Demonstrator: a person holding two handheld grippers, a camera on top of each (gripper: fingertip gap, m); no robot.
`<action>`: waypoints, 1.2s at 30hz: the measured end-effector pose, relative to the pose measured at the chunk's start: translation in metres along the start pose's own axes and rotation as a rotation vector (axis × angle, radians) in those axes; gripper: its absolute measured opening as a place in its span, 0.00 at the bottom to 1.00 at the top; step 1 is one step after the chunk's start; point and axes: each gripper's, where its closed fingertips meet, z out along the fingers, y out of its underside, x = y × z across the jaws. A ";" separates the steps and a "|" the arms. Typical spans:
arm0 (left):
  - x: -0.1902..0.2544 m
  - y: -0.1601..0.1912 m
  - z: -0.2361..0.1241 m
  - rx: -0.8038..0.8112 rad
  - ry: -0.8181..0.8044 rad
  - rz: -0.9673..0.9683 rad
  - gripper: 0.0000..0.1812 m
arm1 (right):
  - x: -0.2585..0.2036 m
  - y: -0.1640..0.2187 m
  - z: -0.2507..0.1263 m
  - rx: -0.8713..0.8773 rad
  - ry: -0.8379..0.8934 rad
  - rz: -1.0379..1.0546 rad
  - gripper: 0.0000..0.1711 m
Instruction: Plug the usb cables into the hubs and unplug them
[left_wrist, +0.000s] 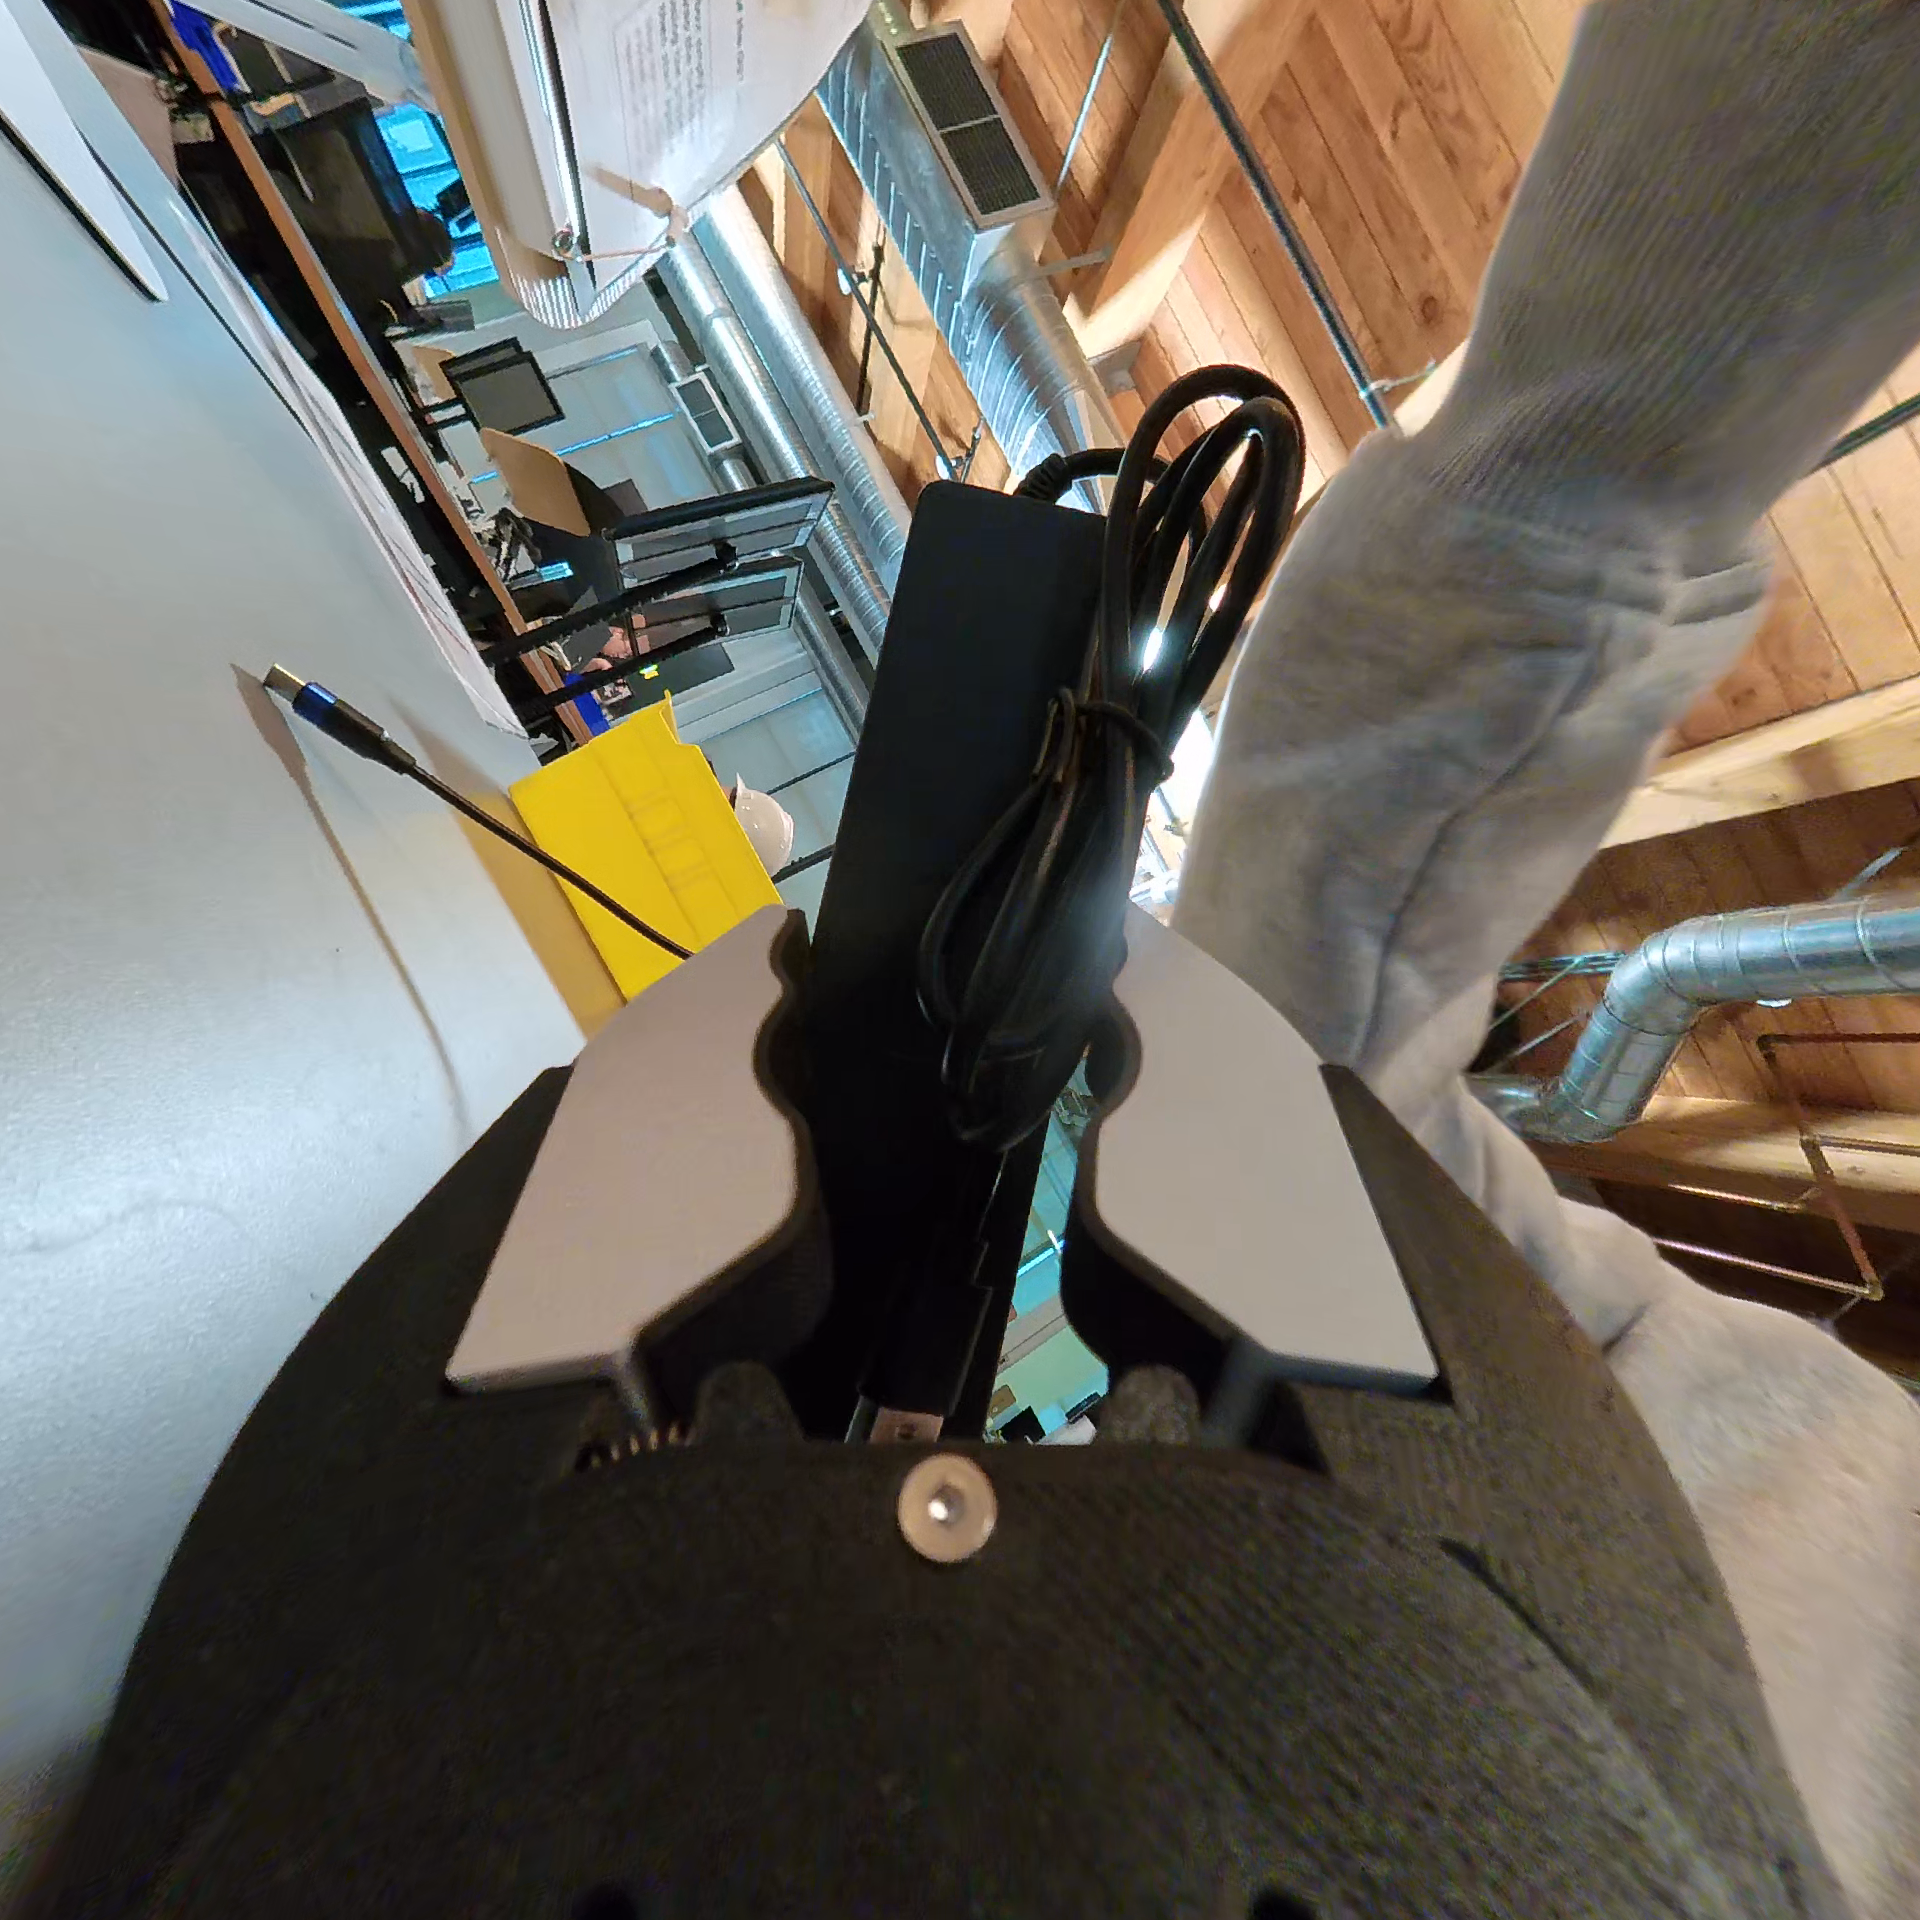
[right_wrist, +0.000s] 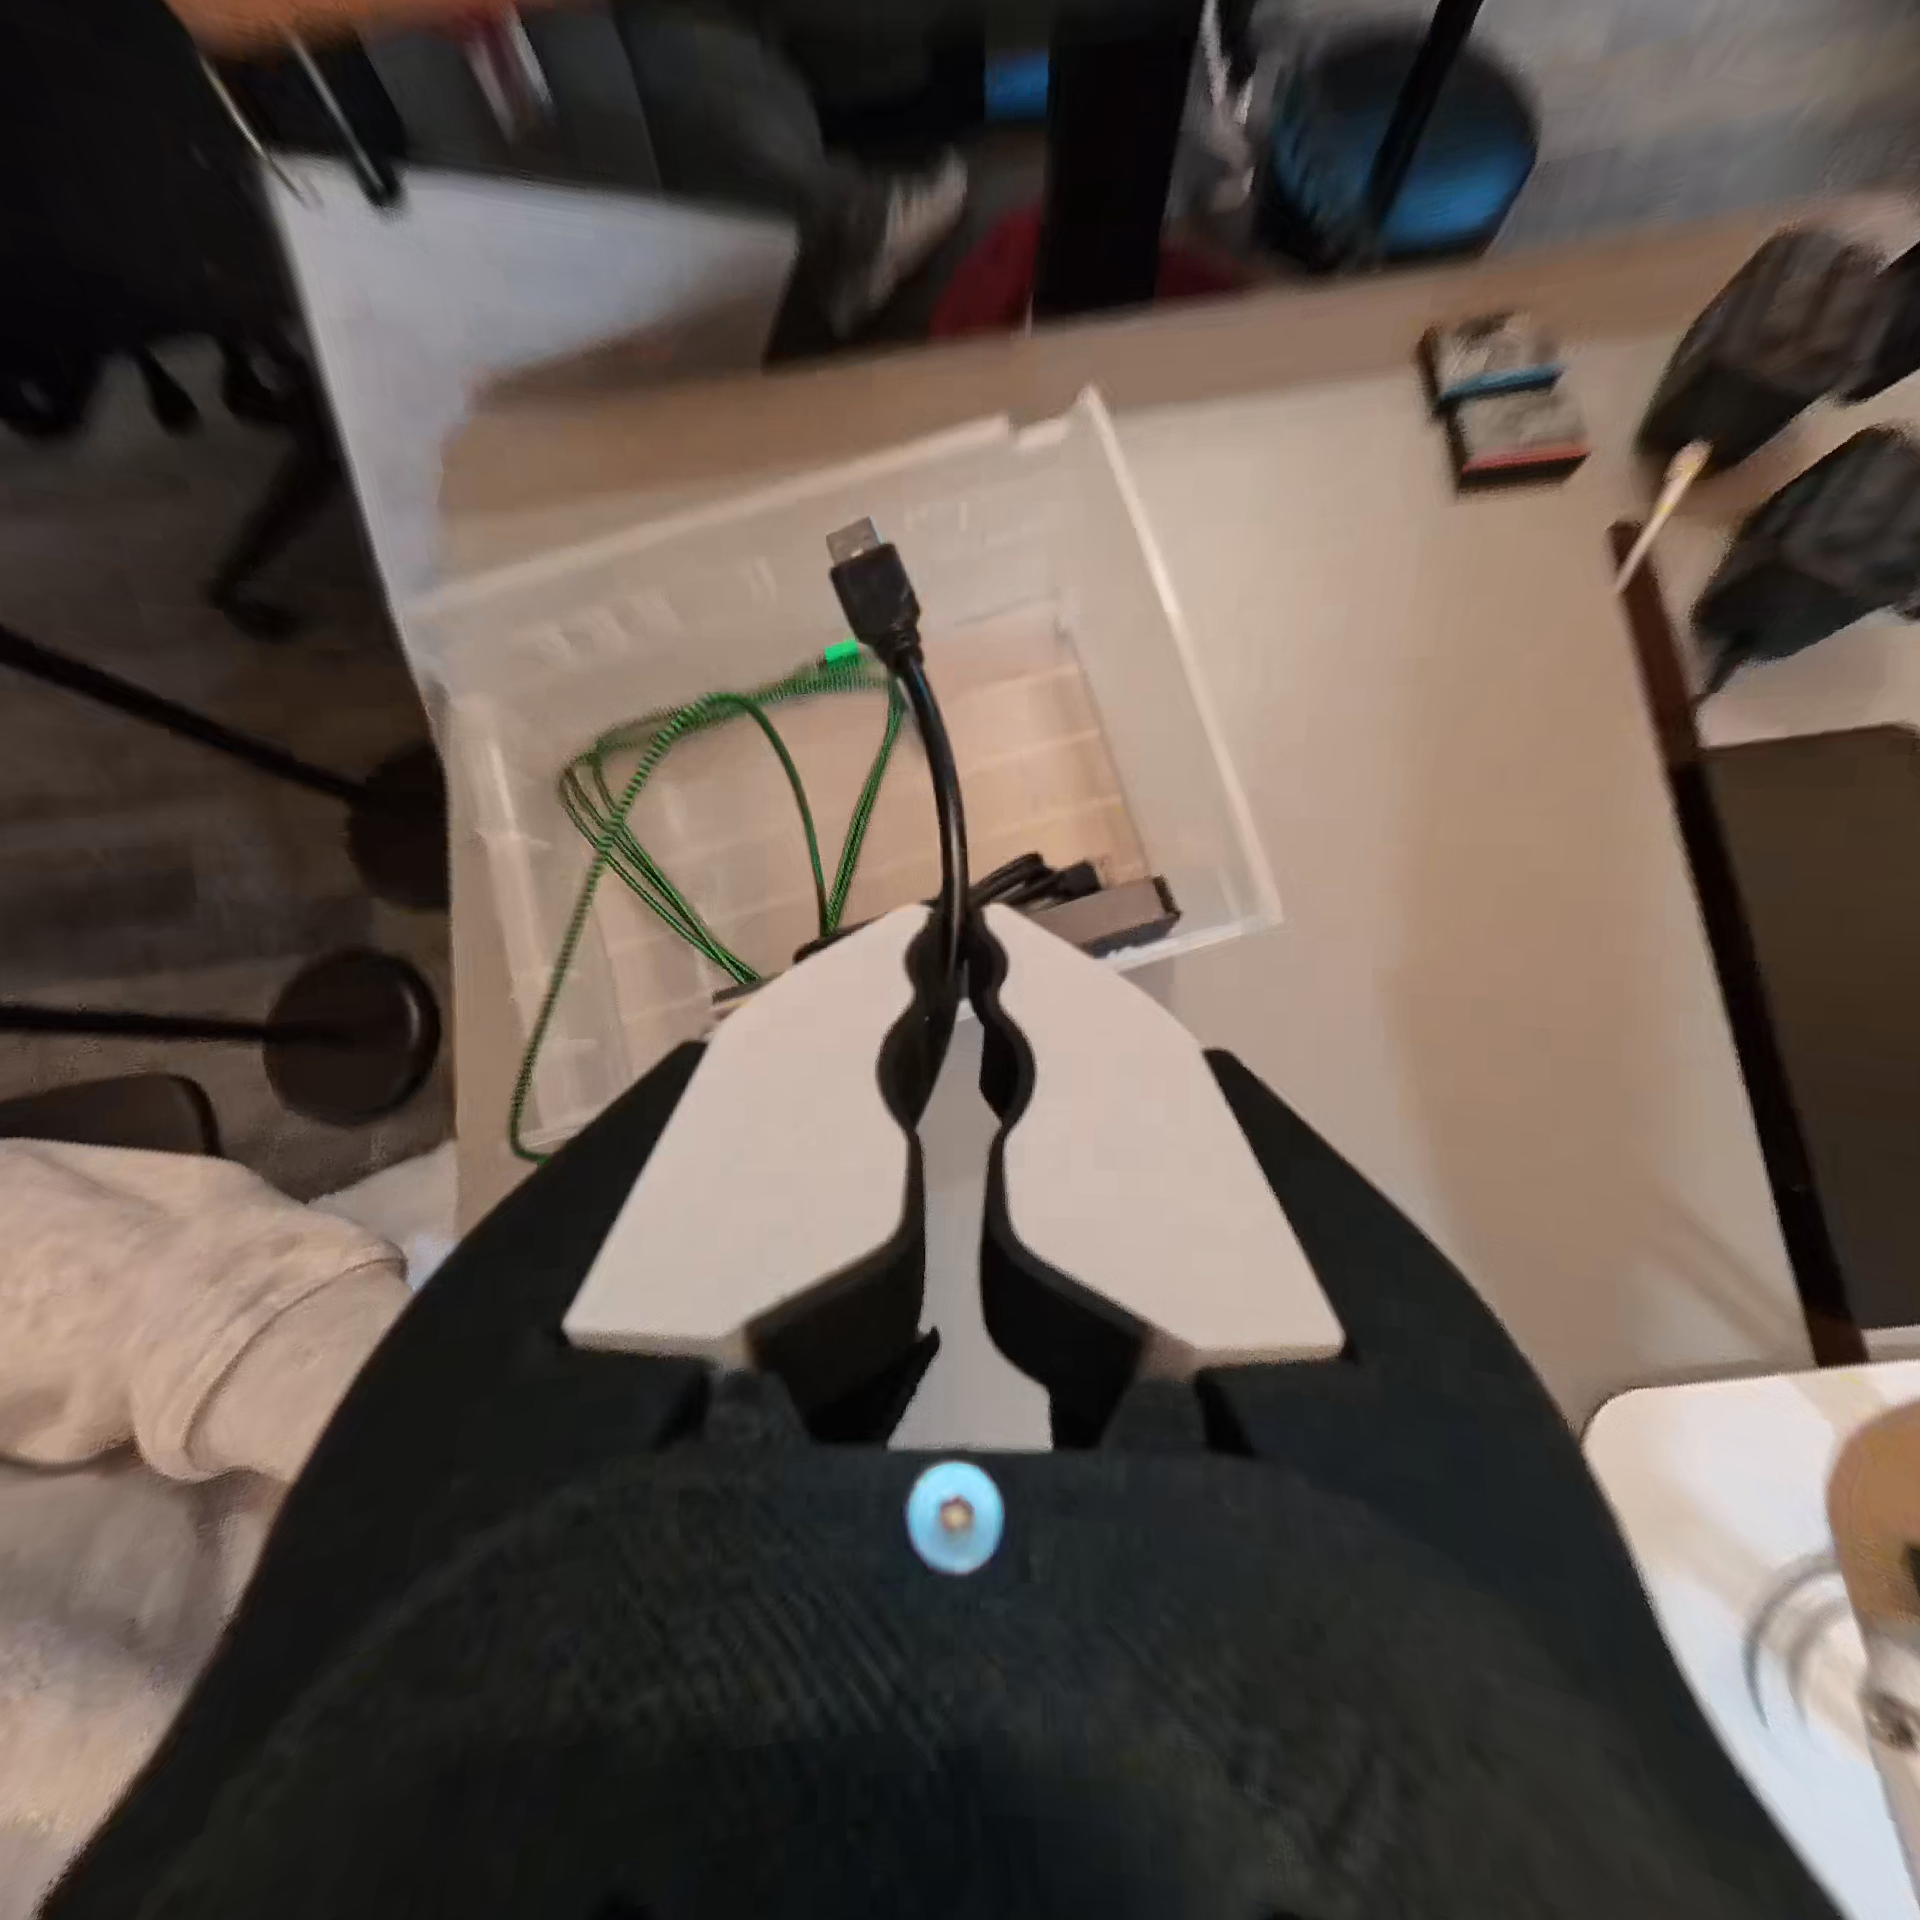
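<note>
The hub (left_wrist: 966, 831) is squeezed in the left claw (left_wrist: 951, 997), up off the bench. The right claw (right_wrist: 951, 935) pinches the black cable (right_wrist: 940, 769), plug (right_wrist: 873, 592) sticking out, probably ready to push in.

Place: likely workshop-office | exposed ducts (left_wrist: 790, 416) – timber ceiling (left_wrist: 1351, 208) – monitors (left_wrist: 717, 540) on desks

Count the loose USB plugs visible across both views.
2: a black USB-A plug sticking up from the right gripper, and a blue-collared plug beside the white surface. Others may be hidden.
</note>
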 end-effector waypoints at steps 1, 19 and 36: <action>0.000 0.000 0.000 0.000 0.000 -0.001 0.28 | 0.000 -0.003 -0.023 0.072 0.003 0.002 0.03; 0.001 -0.005 -0.001 0.047 -0.004 0.038 0.29 | -0.061 0.295 -0.189 0.445 0.114 0.246 0.03; -0.007 -0.013 0.012 0.026 0.009 0.024 0.29 | -0.060 0.367 -0.127 0.340 0.128 0.159 0.03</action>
